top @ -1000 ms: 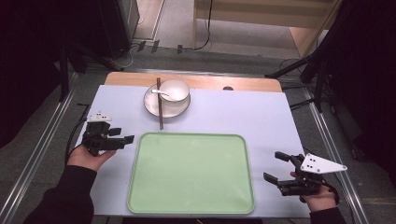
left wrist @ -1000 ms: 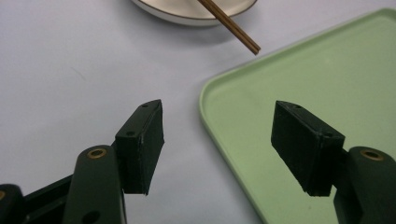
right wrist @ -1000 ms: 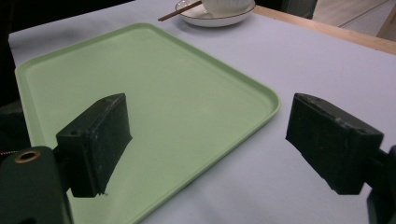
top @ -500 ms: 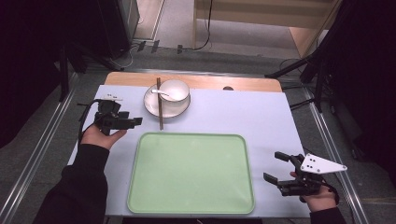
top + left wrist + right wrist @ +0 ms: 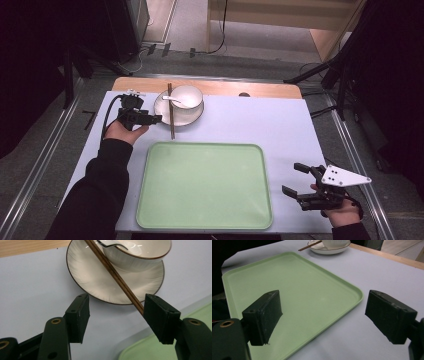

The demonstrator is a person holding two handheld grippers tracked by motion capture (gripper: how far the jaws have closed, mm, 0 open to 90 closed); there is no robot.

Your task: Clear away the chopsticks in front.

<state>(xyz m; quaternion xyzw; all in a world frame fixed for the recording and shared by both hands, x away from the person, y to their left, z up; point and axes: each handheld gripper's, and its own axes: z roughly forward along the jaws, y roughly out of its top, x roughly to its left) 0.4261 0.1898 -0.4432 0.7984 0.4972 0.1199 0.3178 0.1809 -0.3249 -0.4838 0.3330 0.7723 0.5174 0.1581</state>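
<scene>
Two hand-held grippers work at a table covered in pale blue, with a green tray [image 5: 205, 185] lying empty at its middle. Left of the tray's far corner, the left gripper [image 5: 152, 119] points at a white plate [image 5: 161, 106] that sits just beyond the tray. Its jaws have just been closing a little but stand wide apart, gripping nothing. A white bowl [image 5: 188, 97] with a spoon [image 5: 173, 100] stands on the plate, and brown chopsticks [image 5: 171, 112] lie across the plate's rim. One jaw seems to brush the chopsticks' near end, though the angle makes that unsure. Right of the tray's near corner, the right gripper [image 5: 299, 184] rests low, jaws wide and empty. Nothing is on the tray yet; all the lifting appears to remain.
</scene>
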